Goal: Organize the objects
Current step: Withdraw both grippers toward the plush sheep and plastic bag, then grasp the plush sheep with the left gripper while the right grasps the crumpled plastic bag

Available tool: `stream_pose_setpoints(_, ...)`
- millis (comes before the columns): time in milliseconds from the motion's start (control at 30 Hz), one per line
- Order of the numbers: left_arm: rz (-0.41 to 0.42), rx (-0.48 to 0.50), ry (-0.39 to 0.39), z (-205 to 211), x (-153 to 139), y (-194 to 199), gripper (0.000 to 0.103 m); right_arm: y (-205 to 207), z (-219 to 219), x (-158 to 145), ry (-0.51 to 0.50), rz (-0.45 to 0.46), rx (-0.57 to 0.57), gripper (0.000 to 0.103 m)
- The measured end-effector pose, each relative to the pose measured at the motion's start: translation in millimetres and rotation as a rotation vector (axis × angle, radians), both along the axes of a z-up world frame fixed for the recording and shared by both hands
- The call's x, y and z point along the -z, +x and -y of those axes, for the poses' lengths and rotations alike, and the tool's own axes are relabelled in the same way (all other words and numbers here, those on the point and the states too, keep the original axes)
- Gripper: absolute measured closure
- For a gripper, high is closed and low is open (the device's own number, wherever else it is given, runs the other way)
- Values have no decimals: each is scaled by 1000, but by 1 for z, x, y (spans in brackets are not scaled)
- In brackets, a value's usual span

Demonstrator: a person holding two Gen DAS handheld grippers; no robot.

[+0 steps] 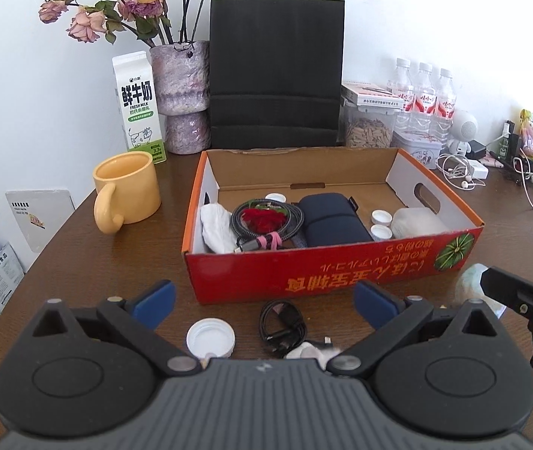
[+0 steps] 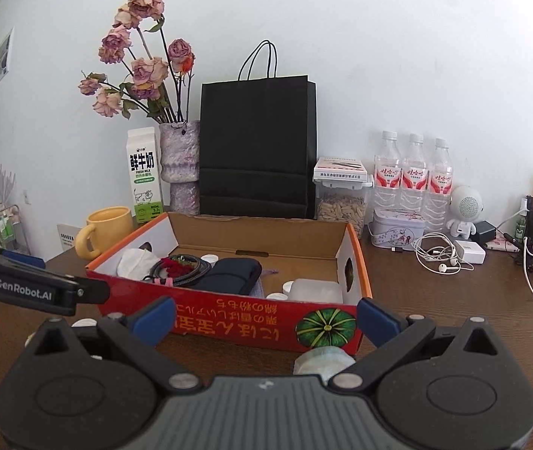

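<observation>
Left wrist: red box (image 1: 326, 273) holding cable coil (image 1: 266, 221), pouch (image 1: 332, 221)

Ahead of our tongs we see a cardboard box (image 1: 326, 262) with a glossy red printed front and raw brown inside on a smooth dark wood-look table (image 1: 79, 247), a braided cable (image 1: 266, 221) and matt navy cloth pouch (image 1: 334, 221) inside, beside a glazed yellow mug (image 1: 127, 191).

The left gripper (image 1: 264, 302) body partly hides a small, possibly crumpled white thing (image 1: 309, 352).
</observation>
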State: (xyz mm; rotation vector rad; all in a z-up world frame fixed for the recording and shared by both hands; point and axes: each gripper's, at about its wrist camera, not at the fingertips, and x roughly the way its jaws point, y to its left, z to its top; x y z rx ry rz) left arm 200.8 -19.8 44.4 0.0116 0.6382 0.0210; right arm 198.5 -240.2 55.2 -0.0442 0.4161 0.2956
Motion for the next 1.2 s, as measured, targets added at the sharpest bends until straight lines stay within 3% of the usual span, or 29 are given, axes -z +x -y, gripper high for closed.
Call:
stream_pose_setpoints(433, -134, 72, 13, -5, 38, -21, 0, -28, 11, 23, -11, -61, 0, 0)
stream_pose_setpoints(767, -103, 97, 66, 0, 44, -26, 0, -35, 12, 39, -13, -108, -1, 0)
stream_pose_setpoints(1200, -97, 248, 182, 13, 53, -25, 0, -33, 13, 45, -13, -127, 7, 0)
